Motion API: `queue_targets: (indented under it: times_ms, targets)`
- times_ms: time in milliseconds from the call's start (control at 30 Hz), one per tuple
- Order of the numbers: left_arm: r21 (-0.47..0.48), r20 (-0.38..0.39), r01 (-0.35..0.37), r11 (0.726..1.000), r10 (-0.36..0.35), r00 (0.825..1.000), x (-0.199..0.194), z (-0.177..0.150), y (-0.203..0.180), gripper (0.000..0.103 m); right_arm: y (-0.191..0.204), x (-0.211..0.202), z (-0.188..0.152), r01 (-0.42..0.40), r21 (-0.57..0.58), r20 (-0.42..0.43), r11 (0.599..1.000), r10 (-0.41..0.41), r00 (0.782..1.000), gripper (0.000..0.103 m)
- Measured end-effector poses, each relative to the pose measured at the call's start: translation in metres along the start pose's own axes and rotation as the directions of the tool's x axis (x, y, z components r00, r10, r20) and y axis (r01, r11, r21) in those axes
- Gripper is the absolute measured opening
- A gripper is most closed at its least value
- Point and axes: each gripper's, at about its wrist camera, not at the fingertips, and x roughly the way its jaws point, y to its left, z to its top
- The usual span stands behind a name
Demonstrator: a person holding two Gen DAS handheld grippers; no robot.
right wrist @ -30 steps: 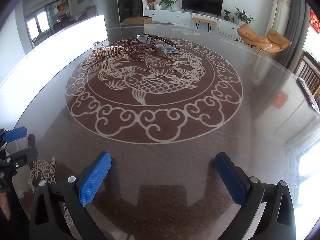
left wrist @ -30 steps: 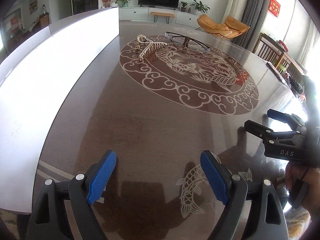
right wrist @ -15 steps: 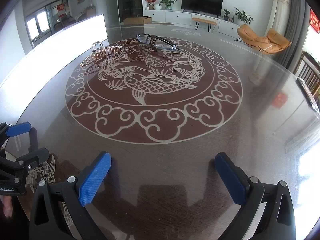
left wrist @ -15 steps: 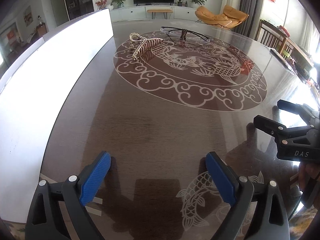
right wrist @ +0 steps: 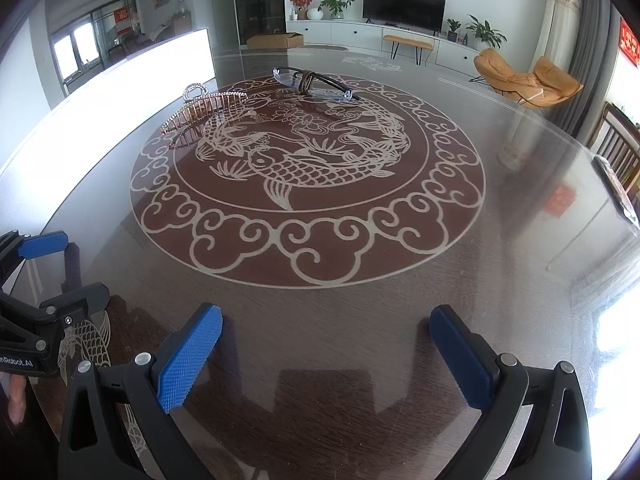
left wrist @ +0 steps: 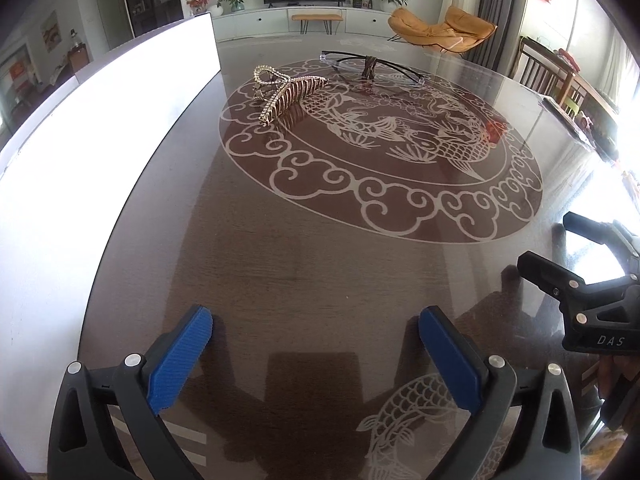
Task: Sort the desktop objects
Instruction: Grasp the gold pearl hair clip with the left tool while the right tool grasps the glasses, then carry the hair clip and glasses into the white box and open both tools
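Note:
A gold rhinestone hair claw (left wrist: 288,94) (right wrist: 204,110) lies at the far left rim of the table's koi medallion (right wrist: 308,176). Dark-framed glasses (left wrist: 372,66) (right wrist: 316,84) rest just beyond it. Both are well ahead of my grippers. My left gripper (left wrist: 316,320) hangs over the near table top, its jaws opening wide with nothing between them. It also shows at the left edge of the right wrist view, left gripper (right wrist: 82,266). My right gripper (right wrist: 326,316) stands open and empty beside it, and appears as the right gripper (left wrist: 546,240).
A tall white panel (left wrist: 80,140) (right wrist: 120,76) runs along the table's left side. A dark flat object (right wrist: 616,188) lies at the table's right edge near wooden chairs. The glossy table top (left wrist: 320,240) reflects the room.
The left gripper's jaws have spread wider, and it has slid further into the right wrist view. The right gripper has stayed put.

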Motion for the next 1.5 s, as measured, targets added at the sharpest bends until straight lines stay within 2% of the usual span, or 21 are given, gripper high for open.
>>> queue_targets:
  times_ms: [200,300,467,700,767,800,833,867,900,1000,1100,1167,1233,1267,1300,1333,1367,1500]
  targets:
    - [-0.009,-0.030,-0.006,1.000,0.006,1.000,0.021,0.037,0.007,0.103,0.000,0.000,0.000,0.000,0.000,0.000,1.000,0.000,1.000,0.103]
    - [-0.010,-0.006,-0.009,1.000,0.008,1.000,0.032,0.057,0.009,0.103,0.000,0.000,0.000,0.000,0.000,0.000,1.000,0.000,1.000,0.103]
    - [0.051,0.058,0.026,0.998,-0.029,0.998,0.055,0.094,0.016,0.103,0.000,0.000,0.000,0.000,0.000,0.000,1.000,0.000,1.000,0.103]
    - [0.024,0.055,0.008,1.000,-0.010,0.998,0.089,0.155,0.030,0.103,0.000,0.000,0.000,-0.003,0.001,0.001,1.000,0.003,1.000,0.103]
    - [0.041,0.052,0.015,0.999,-0.018,0.999,0.094,0.166,0.030,0.103,-0.002,0.001,0.004,-0.027,-0.002,0.010,1.000,0.027,1.000,0.103]
    - [0.050,0.056,0.015,0.999,-0.018,0.998,0.096,0.169,0.029,0.102,-0.003,0.002,0.010,-0.045,-0.019,0.029,0.999,0.046,0.999,0.103]
    - [0.053,0.081,0.016,0.998,-0.020,0.996,0.094,0.170,0.030,0.080,-0.004,0.004,0.020,-0.049,-0.057,0.053,0.997,0.052,0.997,0.103]
    - [0.053,0.105,0.020,0.998,-0.025,0.994,0.090,0.170,0.032,0.052,-0.002,0.008,0.035,-0.032,-0.112,0.074,0.993,0.040,0.996,0.103]
    - [0.052,0.112,-0.001,0.999,-0.005,0.994,0.087,0.171,0.034,0.049,-0.001,0.015,0.054,-0.014,-0.172,0.096,0.985,0.031,0.995,0.103]
    - [0.052,0.119,0.009,0.999,-0.015,0.993,0.080,0.159,0.042,0.048,0.004,0.046,0.124,-0.020,-0.303,0.127,0.953,0.061,0.990,0.103]
    - [0.021,0.134,0.018,1.000,-0.021,0.991,0.066,0.134,0.055,0.047,0.010,0.095,0.196,-0.079,-0.324,0.041,0.943,0.097,0.994,0.103]
    - [0.007,0.139,0.029,1.000,-0.029,0.990,0.055,0.114,0.061,0.047,0.015,0.123,0.228,-0.120,-0.308,-0.023,0.944,0.118,0.993,0.093]
    - [-0.006,0.141,0.048,0.999,-0.046,0.989,0.045,0.099,0.064,0.047,0.023,0.142,0.244,-0.178,-0.308,-0.086,0.935,0.159,0.984,0.069]
    - [-0.012,0.143,0.053,0.998,-0.051,0.988,0.040,0.092,0.065,0.047,0.027,0.151,0.246,-0.197,-0.307,-0.124,0.931,0.166,0.978,0.061]
    - [-0.019,0.145,0.059,0.998,-0.055,0.988,0.036,0.084,0.066,0.047,0.031,0.156,0.246,-0.219,-0.305,-0.157,0.927,0.178,0.971,0.043]
    - [-0.027,0.146,0.064,0.998,-0.060,0.987,0.032,0.078,0.067,0.047,0.034,0.154,0.244,-0.221,-0.311,-0.149,0.925,0.182,0.972,0.022]
    - [-0.037,0.148,0.073,0.997,-0.066,0.987,0.028,0.073,0.067,0.046,0.036,0.150,0.241,-0.223,-0.308,-0.139,0.925,0.188,0.972,0.012]
    - [-0.085,0.173,0.128,0.988,-0.112,0.978,0.011,0.053,0.068,0.045,0.038,0.115,0.214,-0.260,-0.237,-0.085,0.936,0.246,0.965,0.012]
